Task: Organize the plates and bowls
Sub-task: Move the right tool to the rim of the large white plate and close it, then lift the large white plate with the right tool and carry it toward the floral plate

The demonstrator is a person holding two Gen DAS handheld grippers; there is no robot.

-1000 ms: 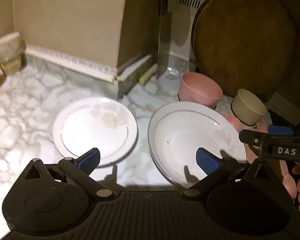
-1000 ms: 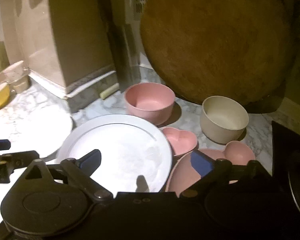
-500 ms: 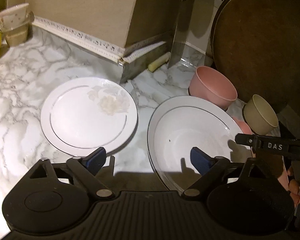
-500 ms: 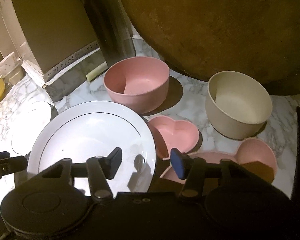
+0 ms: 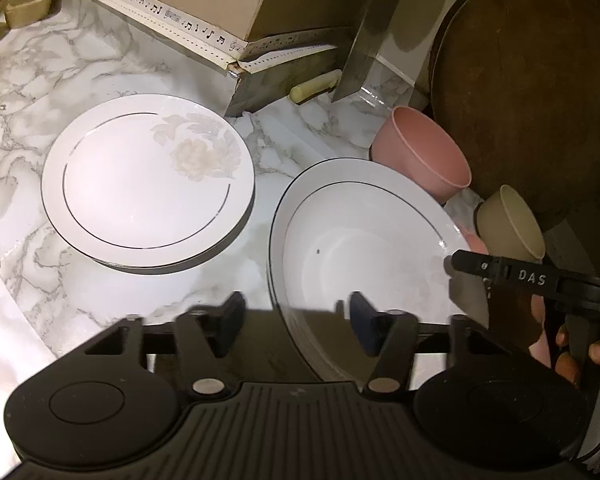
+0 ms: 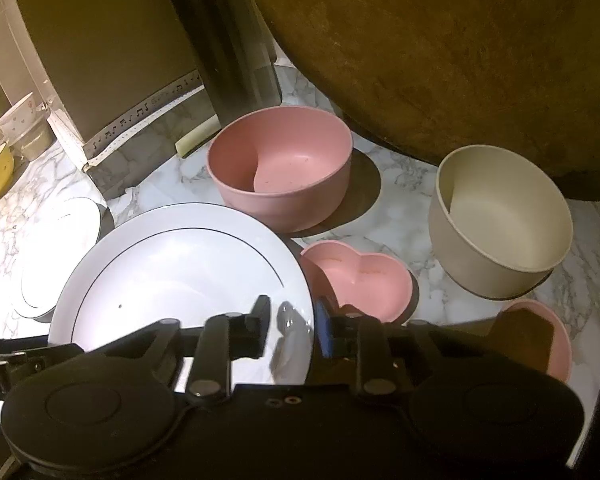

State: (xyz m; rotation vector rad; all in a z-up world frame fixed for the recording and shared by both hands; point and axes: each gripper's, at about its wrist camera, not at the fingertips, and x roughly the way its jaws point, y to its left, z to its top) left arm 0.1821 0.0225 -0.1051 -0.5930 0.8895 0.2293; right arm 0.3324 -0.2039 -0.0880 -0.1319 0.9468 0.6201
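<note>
Both grippers have dropped closer to the deep white plate since the earlier frames, and both sets of jaws have just been closing. Our left gripper straddles the plate's near left rim, one finger outside, one inside, but a gap shows, so we call it not yet clamped. Our right gripper has its jaws narrowed around the right rim; whether the pads actually press we cannot tell.

The plate sits on the marble counter, just beside the flat flowered plate and not touching it.

Progress, as we judge it: early. Nothing looks stacked apart from a second rim under the flowered plate. The pink bowl, beige bowl, heart dish and another pink dish at the right edge stand loose and scattered in front of the round wooden board.

Left to do: probably lift the deep plate onto the flat one, then nest the bowls.
</note>
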